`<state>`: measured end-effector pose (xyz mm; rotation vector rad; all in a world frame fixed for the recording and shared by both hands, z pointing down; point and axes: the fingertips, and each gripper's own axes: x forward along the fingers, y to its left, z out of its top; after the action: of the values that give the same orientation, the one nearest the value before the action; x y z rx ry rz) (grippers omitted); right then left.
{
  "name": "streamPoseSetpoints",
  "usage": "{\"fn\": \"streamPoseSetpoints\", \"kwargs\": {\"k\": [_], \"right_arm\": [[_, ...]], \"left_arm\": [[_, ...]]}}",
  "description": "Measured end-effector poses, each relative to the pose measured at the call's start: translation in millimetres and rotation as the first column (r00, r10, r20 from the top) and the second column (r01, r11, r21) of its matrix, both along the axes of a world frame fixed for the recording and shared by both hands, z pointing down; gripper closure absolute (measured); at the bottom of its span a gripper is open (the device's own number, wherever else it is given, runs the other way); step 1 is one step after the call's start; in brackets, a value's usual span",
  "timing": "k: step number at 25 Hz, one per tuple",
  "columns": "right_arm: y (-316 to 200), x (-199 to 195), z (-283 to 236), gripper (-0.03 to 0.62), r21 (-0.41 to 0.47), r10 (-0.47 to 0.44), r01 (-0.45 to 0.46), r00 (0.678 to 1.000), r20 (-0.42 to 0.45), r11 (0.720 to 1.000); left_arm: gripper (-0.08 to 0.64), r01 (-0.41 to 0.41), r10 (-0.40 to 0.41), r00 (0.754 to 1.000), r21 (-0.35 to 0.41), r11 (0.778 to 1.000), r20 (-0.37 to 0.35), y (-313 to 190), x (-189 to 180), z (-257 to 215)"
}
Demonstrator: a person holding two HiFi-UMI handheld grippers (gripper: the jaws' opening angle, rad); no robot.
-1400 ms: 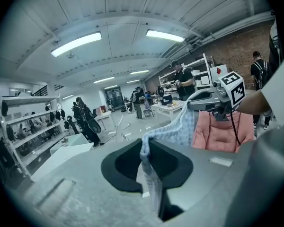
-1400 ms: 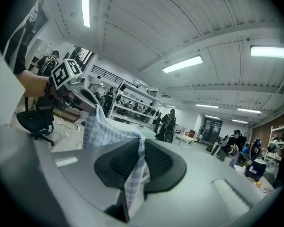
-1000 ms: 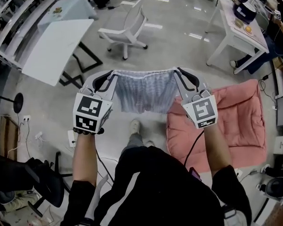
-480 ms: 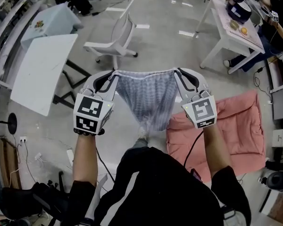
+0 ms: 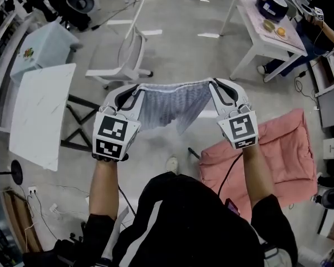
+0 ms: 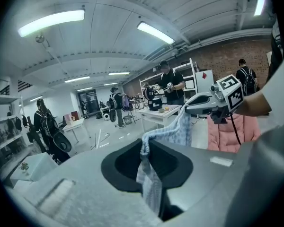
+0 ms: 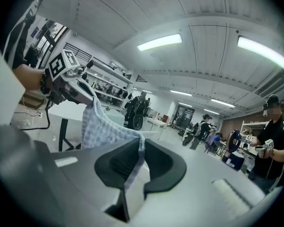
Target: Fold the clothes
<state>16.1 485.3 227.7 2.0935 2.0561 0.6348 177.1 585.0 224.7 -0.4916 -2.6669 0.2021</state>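
Carrying the cloth in the air, the person has drawn nearer the white desk. The cloth's hem now flares sideways. Left tongs and right tongs each pinch a top corner, so folding likely awaits laying down.

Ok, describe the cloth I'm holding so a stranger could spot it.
Start at the pink mat on the floor. Left of it, stretched in the air between the left gripper and right gripper, hangs the pale blue checked cloth: the only patterned fabric, and off the floor.
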Motion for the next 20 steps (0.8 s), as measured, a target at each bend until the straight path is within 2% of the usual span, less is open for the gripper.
{"fn": "streamPoseSetpoints", "kwargs": {"k": [10,20], "right_arm": [[-11.7,-102.3,-10.6,0.552,0.003,0.103,-0.103,0.993,0.049,0.995],[-83.5,-193.0,-14.3,0.551,0.006,0.147,-0.148,0.985,0.086,0.989]], "left_arm": [[0.517,-0.127,0.127,0.992,-0.011,0.992,-0.012,-10.1,-98.6,-6.9],[0.518,-0.183,0.184,0.983,0.028,0.983,-0.018,-89.9,-184.0,6.7]]}}
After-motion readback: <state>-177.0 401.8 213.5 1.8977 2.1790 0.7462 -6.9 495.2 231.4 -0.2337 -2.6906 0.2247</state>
